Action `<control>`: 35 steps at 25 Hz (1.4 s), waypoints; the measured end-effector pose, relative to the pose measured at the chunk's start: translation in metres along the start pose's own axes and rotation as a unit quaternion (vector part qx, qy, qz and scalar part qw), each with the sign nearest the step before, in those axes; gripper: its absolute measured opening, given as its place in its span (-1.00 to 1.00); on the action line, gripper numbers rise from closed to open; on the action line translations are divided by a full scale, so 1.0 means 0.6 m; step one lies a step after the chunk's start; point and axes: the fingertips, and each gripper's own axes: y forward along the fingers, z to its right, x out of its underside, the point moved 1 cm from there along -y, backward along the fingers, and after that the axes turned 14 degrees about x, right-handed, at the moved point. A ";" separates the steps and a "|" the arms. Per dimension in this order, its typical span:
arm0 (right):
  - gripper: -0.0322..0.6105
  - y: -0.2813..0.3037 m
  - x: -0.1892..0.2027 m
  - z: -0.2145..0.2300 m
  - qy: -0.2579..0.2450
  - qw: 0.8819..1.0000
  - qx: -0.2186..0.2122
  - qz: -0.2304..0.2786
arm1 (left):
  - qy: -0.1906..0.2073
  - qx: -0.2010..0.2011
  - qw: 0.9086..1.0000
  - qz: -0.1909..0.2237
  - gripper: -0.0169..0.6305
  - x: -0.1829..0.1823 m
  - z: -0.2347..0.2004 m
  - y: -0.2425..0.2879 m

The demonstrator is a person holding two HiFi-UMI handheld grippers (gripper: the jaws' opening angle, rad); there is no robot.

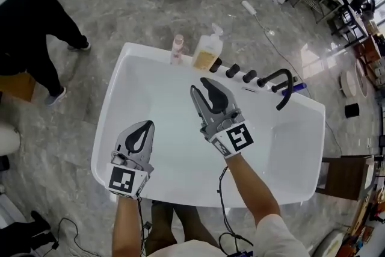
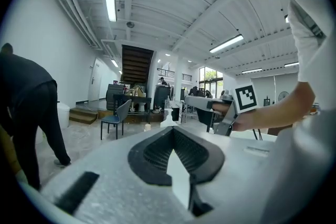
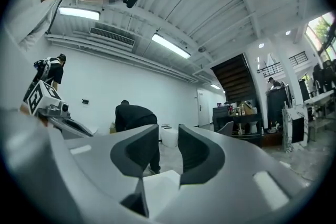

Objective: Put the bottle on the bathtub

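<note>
While pump bottle (image 1: 207,52) and pink bottle (image 1: 177,49) stand on bathtub (image 1: 114,105) rim, left tongs (image 1: 145,125) clenched, right tongs (image 1: 200,85) parted, empty

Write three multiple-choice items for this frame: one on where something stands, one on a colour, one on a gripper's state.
1. Where does the pump bottle stand?
A. Down in the basin
B. On the far rim of the bathtub
C. On the floor

2. What colour is the faucet?
A. Black
B. Gold
C. White

3. How is the right gripper?
A. Shut on the pump bottle
B. Shut on the faucet
C. Jaws slightly apart, nothing between them

Answers:
1 B: the head view shows it upright on the rim's far edge.
2 A: the curved spout is dark against the white tub.
3 C: the right gripper view shows a gap between the tips, with only the room beyond.
</note>
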 end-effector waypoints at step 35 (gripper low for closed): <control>-0.51 -0.341 -0.425 -0.232 0.045 0.997 -0.052 0.019 | 0.040 0.033 0.999 0.006 -0.94 -0.295 0.276 -0.248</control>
